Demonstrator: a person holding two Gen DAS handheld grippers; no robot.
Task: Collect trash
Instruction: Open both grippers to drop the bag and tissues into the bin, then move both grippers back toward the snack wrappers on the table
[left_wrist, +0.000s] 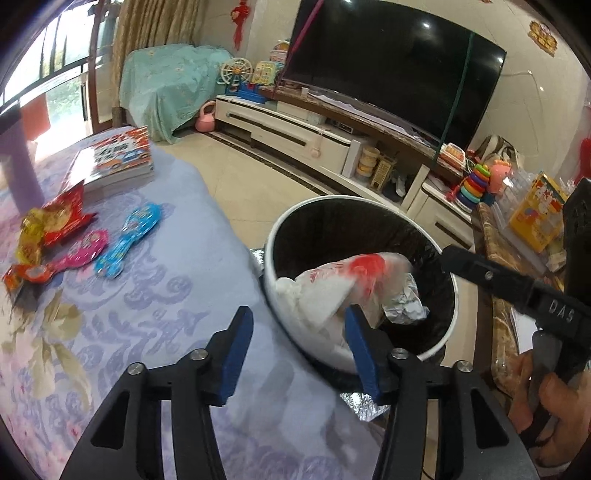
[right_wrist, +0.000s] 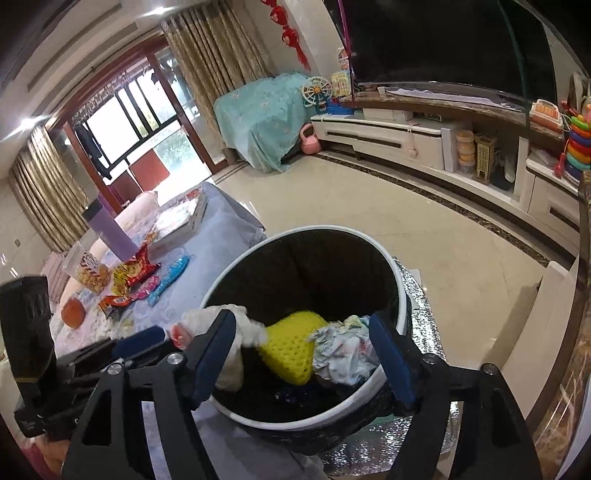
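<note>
A white-rimmed trash bin (left_wrist: 452, 280) with a black liner stands beside the table, also in the right wrist view (right_wrist: 397, 273). A white plastic bag with red print (left_wrist: 343, 280) lies blurred over the bin's near rim, just beyond my open left gripper (left_wrist: 299, 325). In the right wrist view the same bag (right_wrist: 240, 332) hangs at the rim. My right gripper (right_wrist: 301, 330) is open and empty above the bin, which holds a yellow sponge (right_wrist: 291, 343), crumpled paper (right_wrist: 343, 350) and foil (left_wrist: 404, 302). Snack wrappers (left_wrist: 55, 221) lie on the table.
The table has a lilac patterned cloth (left_wrist: 147, 295). On it are pink and blue toy packs (left_wrist: 125, 236), books (left_wrist: 118, 158), a purple cup (right_wrist: 110, 229) and an orange (right_wrist: 73, 312). A TV cabinet (left_wrist: 295, 136) and toys line the wall. Silver foil mat (right_wrist: 424, 332) under the bin.
</note>
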